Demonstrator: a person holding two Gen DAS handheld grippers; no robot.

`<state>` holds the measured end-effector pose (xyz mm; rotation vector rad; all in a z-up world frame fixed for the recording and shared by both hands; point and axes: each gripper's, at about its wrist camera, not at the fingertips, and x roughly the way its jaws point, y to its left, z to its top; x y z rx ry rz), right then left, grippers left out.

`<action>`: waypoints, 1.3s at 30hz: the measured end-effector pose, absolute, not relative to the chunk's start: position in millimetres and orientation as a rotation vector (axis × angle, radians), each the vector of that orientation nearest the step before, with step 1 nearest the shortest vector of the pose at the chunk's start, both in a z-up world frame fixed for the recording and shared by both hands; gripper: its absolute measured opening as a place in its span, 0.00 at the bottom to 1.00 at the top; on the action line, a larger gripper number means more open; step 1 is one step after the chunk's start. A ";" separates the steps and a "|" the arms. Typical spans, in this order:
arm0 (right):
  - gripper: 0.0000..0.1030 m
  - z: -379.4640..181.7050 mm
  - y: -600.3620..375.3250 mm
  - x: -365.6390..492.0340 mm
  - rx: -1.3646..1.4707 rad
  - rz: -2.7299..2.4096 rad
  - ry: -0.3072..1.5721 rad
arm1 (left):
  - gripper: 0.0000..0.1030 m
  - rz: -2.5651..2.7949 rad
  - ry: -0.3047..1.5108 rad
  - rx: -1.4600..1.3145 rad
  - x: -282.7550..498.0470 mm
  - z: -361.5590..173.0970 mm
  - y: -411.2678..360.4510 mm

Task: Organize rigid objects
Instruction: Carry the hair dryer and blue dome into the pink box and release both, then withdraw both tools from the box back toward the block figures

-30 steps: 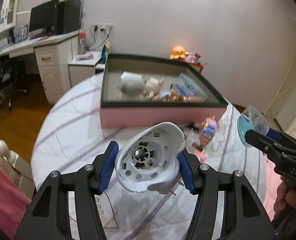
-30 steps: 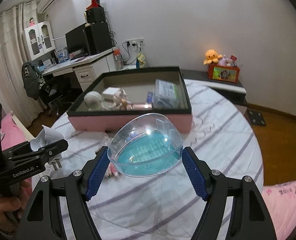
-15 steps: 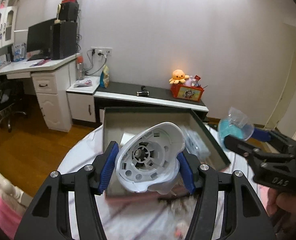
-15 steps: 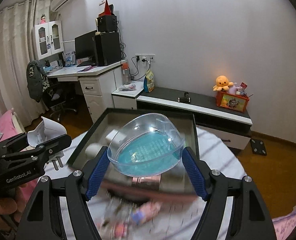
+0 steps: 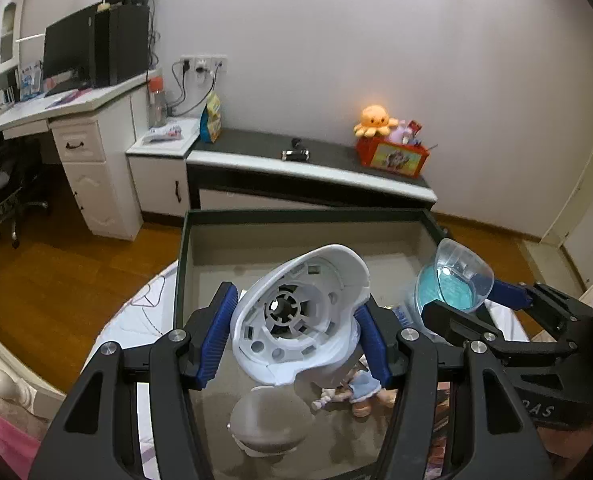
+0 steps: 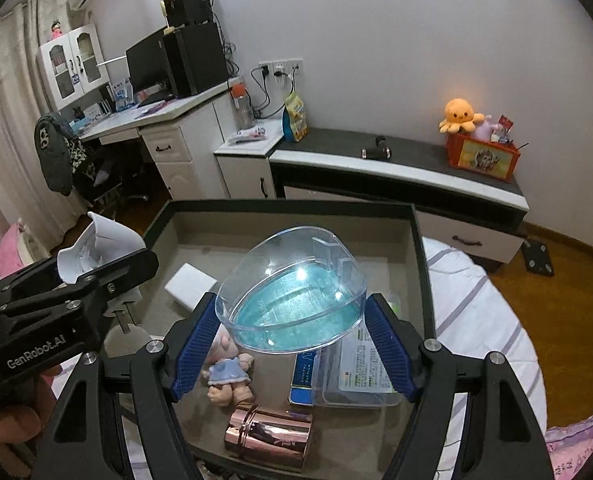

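My left gripper [image 5: 296, 334] is shut on a white plastic housing [image 5: 296, 316] with a round hub and plug prongs, held above the open storage box [image 5: 296, 216]. My right gripper [image 6: 292, 340] is shut on a clear oval bowl with a blue bottom [image 6: 292, 300], also above the box [image 6: 292, 205]. The bowl shows in the left wrist view [image 5: 454, 280]; the white housing shows in the right wrist view [image 6: 96, 248]. In the box lie a small doll [image 6: 228, 372], a rose-gold cylinder [image 6: 268, 436], a clear lidded case [image 6: 360, 376], a white block [image 6: 190, 286] and a grey round object [image 5: 270, 424].
The box stands on a round table with a striped white cloth [image 6: 480, 320]. Behind are a low dark-topped cabinet [image 6: 396, 160] with an orange octopus plush [image 6: 460, 114], a white desk [image 6: 168, 120] with a monitor, and wooden floor [image 5: 56, 280].
Both grippers have moved forward over the box with their objects held; the box interior now lies directly below them, and the view has tilted down from the wall.
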<state>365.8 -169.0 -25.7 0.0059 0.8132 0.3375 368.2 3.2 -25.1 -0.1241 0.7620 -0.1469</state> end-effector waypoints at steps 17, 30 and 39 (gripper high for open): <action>1.00 -14.0 -195.5 314.4 0.143 0.292 0.756 | 1.00 -0.104 0.611 -0.129 276.4 3.1 22.8; 1.00 13.8 -186.7 213.3 0.117 0.294 0.622 | 1.00 -0.101 0.550 -0.138 173.9 15.2 23.1; 1.00 8.5 -189.1 158.4 0.104 0.285 0.600 | 1.00 -0.083 0.538 -0.146 129.2 12.6 22.6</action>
